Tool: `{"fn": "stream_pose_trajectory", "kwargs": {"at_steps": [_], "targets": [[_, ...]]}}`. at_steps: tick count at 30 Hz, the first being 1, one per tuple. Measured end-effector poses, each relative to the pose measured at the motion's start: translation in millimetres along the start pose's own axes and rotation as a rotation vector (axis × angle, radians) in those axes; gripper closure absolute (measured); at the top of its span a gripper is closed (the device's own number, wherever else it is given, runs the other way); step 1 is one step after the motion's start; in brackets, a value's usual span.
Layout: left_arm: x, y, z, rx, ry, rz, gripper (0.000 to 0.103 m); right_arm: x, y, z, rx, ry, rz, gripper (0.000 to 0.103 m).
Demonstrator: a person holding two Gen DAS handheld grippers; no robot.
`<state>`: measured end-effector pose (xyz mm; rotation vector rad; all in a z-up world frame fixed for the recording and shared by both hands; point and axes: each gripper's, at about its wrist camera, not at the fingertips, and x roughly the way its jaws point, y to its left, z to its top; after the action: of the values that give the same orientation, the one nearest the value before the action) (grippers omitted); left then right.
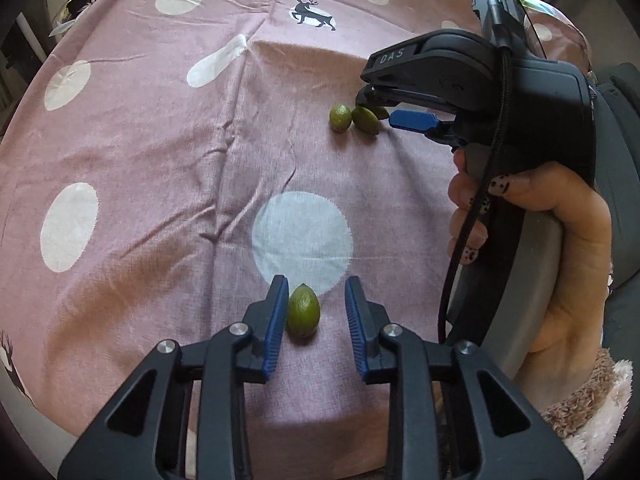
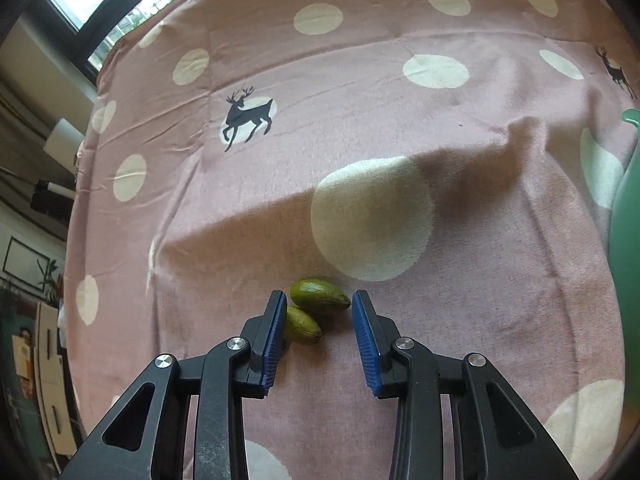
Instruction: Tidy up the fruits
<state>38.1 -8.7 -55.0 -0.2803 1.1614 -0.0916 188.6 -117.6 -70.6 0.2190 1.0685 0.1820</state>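
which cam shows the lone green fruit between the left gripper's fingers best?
Left wrist view. The lone fruit lies whole and unblocked on the pink cloth, touching one pad of the left gripper, a gap on the other side. The right wrist view misses it, showing only the other fruits.

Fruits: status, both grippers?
Left gripper open around one fruit, unpinched. Right gripper open over a fruit pair. Nothing blocking.

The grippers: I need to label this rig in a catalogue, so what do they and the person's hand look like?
Both grippers are black frames with silver pivot bolts and ribbed blue pads. The right gripper's body has white "DAS" lettering, a green light and a braided black cable. The hand has dotted nail art and a fluffy pink sleeve.
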Motion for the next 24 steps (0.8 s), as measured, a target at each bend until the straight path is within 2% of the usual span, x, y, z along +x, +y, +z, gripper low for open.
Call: {"fn": "stream_pose_trajectory", "kwargs": {"at_steps": [3, 10, 13, 15, 16, 17, 20, 24], "targets": [[3, -2, -4, -0.009, 0.019, -0.009, 0.085, 7, 5, -1, -0.017, 0.013, -0.002, 0.066], [7, 2, -6, -0.035, 0.029, -0.012, 0.085, 9, 10, 0, -0.026, -0.007, -0.009, 0.069], [6, 2, -6, -0.046, 0.028, -0.039, 0.085, 8, 9, -2, -0.025, -0.016, -0.005, 0.069], [2, 0, -5, -0.042, 0.012, -0.056, 0.085, 5, 7, -1, -0.011, -0.023, 0.009, 0.074], [-1, -2, -4, -0.039, 0.001, -0.06, 0.085, 2, 5, -1, -0.004, -0.034, 0.022, 0.084], [-3, -2, -3, -0.038, -0.011, -0.063, 0.085, -2, 4, 0, 0.002, -0.042, 0.032, 0.087], [-6, 0, -3, -0.055, -0.014, -0.076, 0.085, -2, 4, 1, -0.012, -0.036, -0.017, 0.087], [-12, 8, 0, -0.085, -0.028, -0.091, 0.085, 8, 0, 1, 0.027, 0.009, 0.0, 0.087]]}}
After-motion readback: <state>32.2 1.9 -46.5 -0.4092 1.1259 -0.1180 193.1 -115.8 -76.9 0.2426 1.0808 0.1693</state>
